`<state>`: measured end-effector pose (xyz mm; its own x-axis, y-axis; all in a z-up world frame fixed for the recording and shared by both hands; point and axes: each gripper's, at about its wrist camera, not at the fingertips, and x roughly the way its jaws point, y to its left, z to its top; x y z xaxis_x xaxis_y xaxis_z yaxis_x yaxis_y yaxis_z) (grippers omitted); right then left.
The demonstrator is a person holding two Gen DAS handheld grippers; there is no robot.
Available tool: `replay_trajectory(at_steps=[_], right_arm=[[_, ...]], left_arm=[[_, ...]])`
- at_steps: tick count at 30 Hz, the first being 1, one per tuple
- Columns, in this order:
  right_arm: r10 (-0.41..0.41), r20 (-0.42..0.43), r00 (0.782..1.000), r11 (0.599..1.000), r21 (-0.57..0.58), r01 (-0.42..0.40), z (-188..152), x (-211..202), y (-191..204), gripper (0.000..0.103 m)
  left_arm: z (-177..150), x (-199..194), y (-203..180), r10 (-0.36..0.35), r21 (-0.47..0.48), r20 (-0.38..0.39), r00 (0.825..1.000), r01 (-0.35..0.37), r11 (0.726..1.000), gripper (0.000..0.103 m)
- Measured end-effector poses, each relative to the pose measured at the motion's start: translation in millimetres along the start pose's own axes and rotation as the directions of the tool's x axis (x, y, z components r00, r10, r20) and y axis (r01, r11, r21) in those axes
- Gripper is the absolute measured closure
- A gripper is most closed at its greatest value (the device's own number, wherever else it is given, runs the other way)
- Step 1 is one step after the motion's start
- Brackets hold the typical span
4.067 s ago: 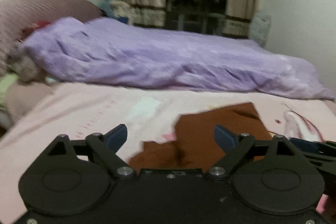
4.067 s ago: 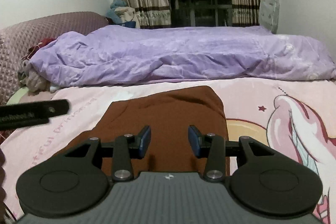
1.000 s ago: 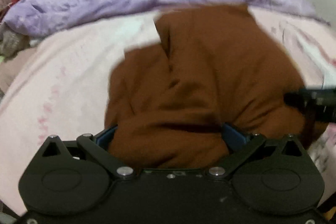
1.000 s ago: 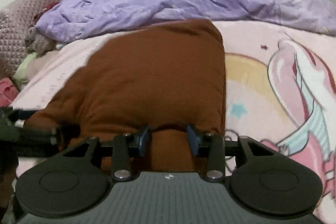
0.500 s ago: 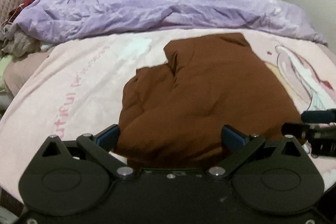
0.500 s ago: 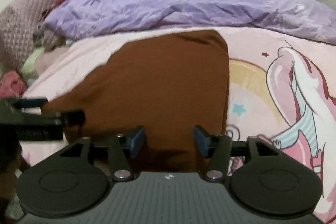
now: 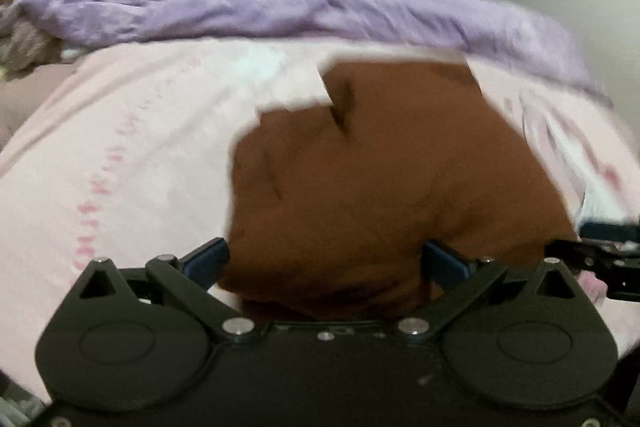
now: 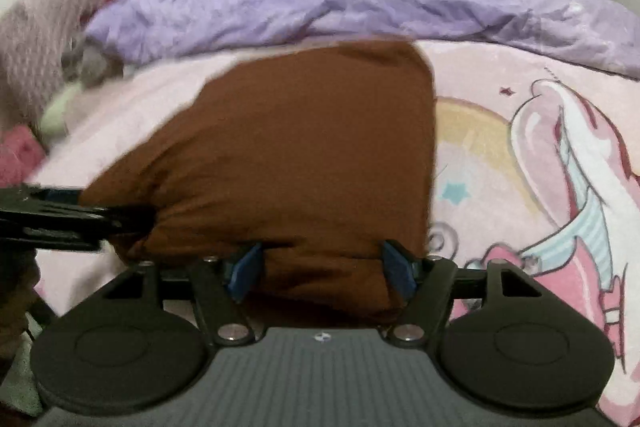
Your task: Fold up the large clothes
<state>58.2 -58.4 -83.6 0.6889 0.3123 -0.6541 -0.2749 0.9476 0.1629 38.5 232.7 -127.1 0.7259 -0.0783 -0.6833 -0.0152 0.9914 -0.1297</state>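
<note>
Both tools nearer than half a second ago, left tool (image 7: 326, 261) and right tool (image 8: 322, 269) gaping, straddling brown garment's (image 8: 304, 147) soft, limp near hem—pinch corners.

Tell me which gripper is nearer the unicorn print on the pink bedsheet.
Right. The right gripper sits at the brown garment's edge beside the unicorn print; the left gripper is at the garment's far side.

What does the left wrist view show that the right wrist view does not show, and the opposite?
Only the left wrist view shows the step-shaped left edge of the brown garment and the open left gripper.

Only the right wrist view shows the unicorn print and the open right gripper.

Both show the garment on the pink sheet, the purple quilt behind it, and the other gripper at the frame's edge.
</note>
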Motion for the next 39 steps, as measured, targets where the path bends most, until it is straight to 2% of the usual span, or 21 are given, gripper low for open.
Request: replay_trajectory(at_steps=[2, 3, 5, 7, 10, 13, 16, 20, 21, 25, 30, 34, 35, 37, 38, 39], right_arm=[[-0.048, 0.053, 0.997, 0.999, 0.022, 0.047, 9, -7, -12, 0.01], [-0.064, 0.076, 0.995, 0.998, 0.035, 0.061, 12, -7, -19, 0.008], [-0.064, 0.064, 0.996, 0.995, 0.075, 0.059, 19, 3, -37, 0.008], [-0.016, -0.004, 1.0, 0.99, 0.142, 0.016, 25, 24, -58, 0.007], [0.101, -0.07, 0.992, 0.96, 0.268, -0.078, 29, 48, -84, 0.0], [0.196, -0.08, 0.977, 0.931, 0.328, -0.16, 32, 62, -97, 0.0], [0.266, -0.103, 0.959, 0.913, 0.347, -0.215, 36, 80, -100, 0.0], [0.337, -0.122, 0.934, 0.892, 0.358, -0.275, 41, 100, -94, 0.0], [0.341, -0.129, 0.931, 0.892, 0.356, -0.278, 44, 102, -91, 0.0], [0.352, -0.145, 0.925, 0.891, 0.354, -0.284, 50, 119, -84, 0.0], [0.381, -0.149, 0.912, 0.87, 0.393, -0.299, 53, 137, -89, 0.0], [0.362, -0.146, 0.921, 0.882, 0.374, -0.287, 50, 137, -86, 0.0], [0.354, -0.142, 0.924, 0.884, 0.373, -0.282, 50, 137, -85, 0.0], [0.315, -0.135, 0.939, 0.906, 0.339, -0.255, 49, 134, -78, 0.0], [0.292, -0.131, 0.947, 0.918, 0.318, -0.239, 50, 131, -74, 0.0], [0.278, -0.131, 0.952, 0.926, 0.302, -0.228, 50, 128, -71, 0.007]], left_arm=[[15, -9, 15, 0.029, -0.054, 0.055, 0.998, -0.026, 0.998, 0.0], [23, -7, 24, 0.04, -0.08, 0.056, 0.998, -0.036, 0.996, 0.0], [34, 9, 40, 0.039, -0.132, 0.007, 0.999, -0.038, 0.991, 0.0], [39, 31, 53, 0.0, -0.191, -0.064, 0.998, -0.012, 0.982, 0.0], [39, 58, 59, -0.064, -0.263, -0.142, 0.988, 0.025, 0.965, 0.0], [39, 81, 55, -0.133, -0.287, -0.2, 0.971, 0.072, 0.955, 0.0], [38, 102, 51, -0.166, -0.289, -0.244, 0.955, 0.092, 0.953, 0.0], [42, 130, 51, -0.289, -0.334, -0.295, 0.911, 0.185, 0.924, 0.0], [42, 136, 50, -0.301, -0.336, -0.303, 0.904, 0.194, 0.922, 0.0], [50, 145, 38, -0.264, -0.279, -0.312, 0.912, 0.178, 0.944, 0.0], [55, 156, 28, -0.225, -0.235, -0.298, 0.928, 0.157, 0.959, 0.0], [52, 154, 28, -0.21, -0.227, -0.26, 0.943, 0.152, 0.962, 0.0], [50, 153, 27, -0.202, -0.217, -0.235, 0.951, 0.151, 0.964, 0.006], [47, 149, 23, -0.212, -0.204, -0.204, 0.956, 0.17, 0.964, 0.027], [47, 146, 23, -0.229, -0.22, -0.192, 0.954, 0.186, 0.958, 0.042], [47, 143, 22, -0.235, -0.223, -0.183, 0.955, 0.192, 0.956, 0.051]])
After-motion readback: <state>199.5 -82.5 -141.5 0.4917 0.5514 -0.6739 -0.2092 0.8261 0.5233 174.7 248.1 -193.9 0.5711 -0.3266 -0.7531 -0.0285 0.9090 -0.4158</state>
